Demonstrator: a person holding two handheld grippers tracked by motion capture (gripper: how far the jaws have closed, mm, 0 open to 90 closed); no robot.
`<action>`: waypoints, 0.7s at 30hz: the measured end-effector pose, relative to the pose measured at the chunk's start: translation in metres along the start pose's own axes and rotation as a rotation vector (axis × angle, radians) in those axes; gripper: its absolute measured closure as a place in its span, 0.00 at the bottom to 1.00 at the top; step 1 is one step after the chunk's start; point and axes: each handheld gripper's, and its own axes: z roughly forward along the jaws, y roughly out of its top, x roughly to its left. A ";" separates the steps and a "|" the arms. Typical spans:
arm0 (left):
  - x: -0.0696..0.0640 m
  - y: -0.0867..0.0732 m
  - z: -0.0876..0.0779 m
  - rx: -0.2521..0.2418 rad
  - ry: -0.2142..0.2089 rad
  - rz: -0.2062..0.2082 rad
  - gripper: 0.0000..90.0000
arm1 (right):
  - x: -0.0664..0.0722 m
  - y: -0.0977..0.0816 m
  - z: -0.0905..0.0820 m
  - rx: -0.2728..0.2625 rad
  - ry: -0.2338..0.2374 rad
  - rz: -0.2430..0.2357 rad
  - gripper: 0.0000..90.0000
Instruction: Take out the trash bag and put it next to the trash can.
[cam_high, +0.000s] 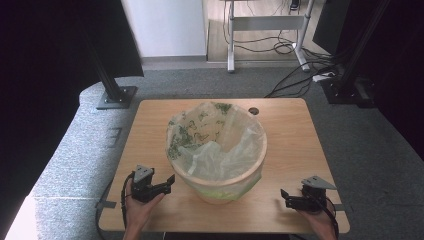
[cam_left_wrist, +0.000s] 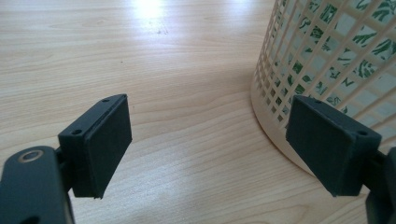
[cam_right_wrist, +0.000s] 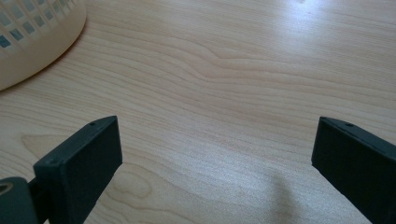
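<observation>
The left gripper (cam_high: 161, 186) rests on the wooden tabletop (cam_high: 290, 130) with its jaws spread apart and empty, the cream lattice basket (cam_left_wrist: 327, 60) with its green-printed plastic liner (cam_high: 210, 145) just beyond its right jaw. The right gripper (cam_high: 290, 199) likewise has its jaws released, the basket lying well off past its left jaw.

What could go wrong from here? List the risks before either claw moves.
1. The left claw sits open right beside the lattice basket; closing in could nudge the light basket across the table.
2. The thin plastic liner is loosely draped over the rim, so a pinch may tear it or pull it off.
3. The right claw sits near the table's front edge.
</observation>
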 end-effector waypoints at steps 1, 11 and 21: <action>0.001 0.001 -0.003 -0.004 -0.014 0.004 0.16 | 0.000 0.000 0.000 0.002 0.000 -0.001 0.02; 0.009 0.017 -0.025 -0.061 -0.099 0.033 0.17 | 0.000 0.000 -0.001 0.002 0.000 -0.003 0.03; 0.023 0.062 -0.059 -0.136 -0.151 0.031 0.21 | 0.000 0.000 -0.001 0.004 -0.002 -0.002 0.03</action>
